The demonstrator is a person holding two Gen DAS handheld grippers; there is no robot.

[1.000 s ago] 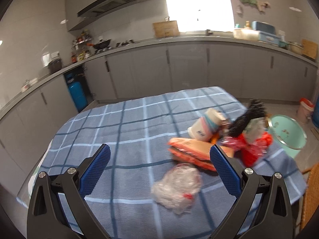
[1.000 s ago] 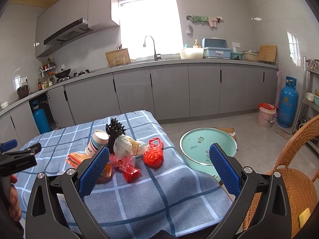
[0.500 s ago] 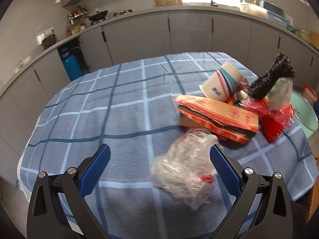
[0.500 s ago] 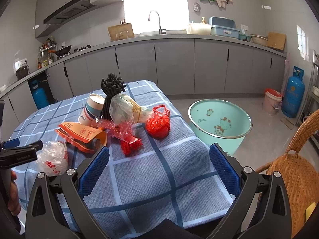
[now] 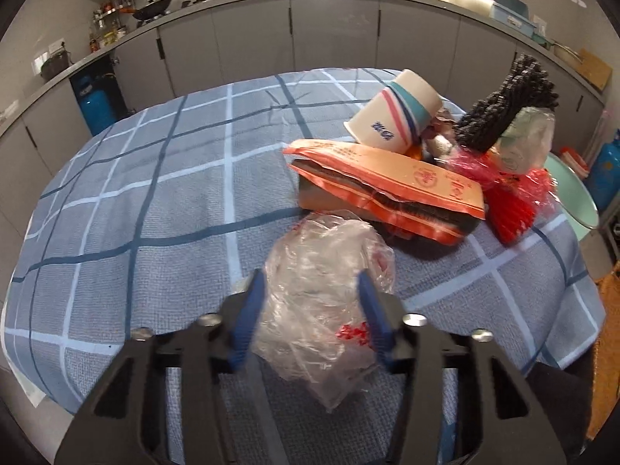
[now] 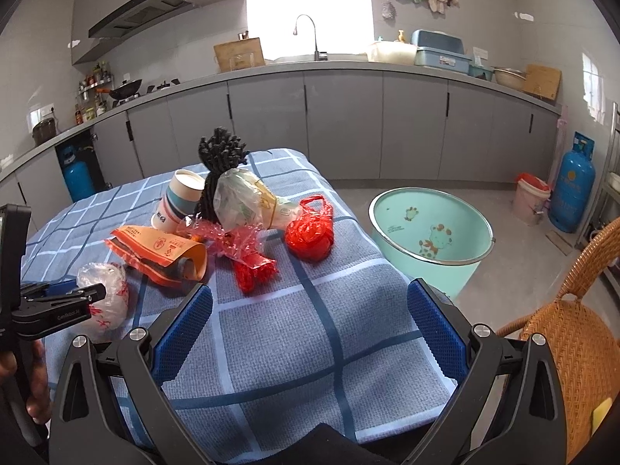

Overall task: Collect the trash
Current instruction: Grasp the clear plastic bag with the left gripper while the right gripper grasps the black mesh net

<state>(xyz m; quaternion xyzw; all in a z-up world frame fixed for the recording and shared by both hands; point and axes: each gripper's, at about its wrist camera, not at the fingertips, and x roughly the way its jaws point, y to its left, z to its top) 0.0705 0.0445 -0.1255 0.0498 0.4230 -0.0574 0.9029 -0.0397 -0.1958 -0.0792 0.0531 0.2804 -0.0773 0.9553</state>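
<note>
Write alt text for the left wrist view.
The left tongs have closed around a crumpled clear plastic bag on a blue checked tablecloth. Beyond it lie an orange packet, a tipped paper cup and red plastic scraps, with grey kitchen cabinets behind.

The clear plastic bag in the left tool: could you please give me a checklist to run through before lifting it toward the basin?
1. Clear plastic bag sits between both blue fingers of the left tool: ok.
2. Grip firm enough to lift: cannot tell.
3. Bag apart from the orange packet: cannot tell, their edges look close.
4. Right tool open, holding nothing: ok.
5. Green basin on the floor beside the table, unobstructed: ok.
</note>
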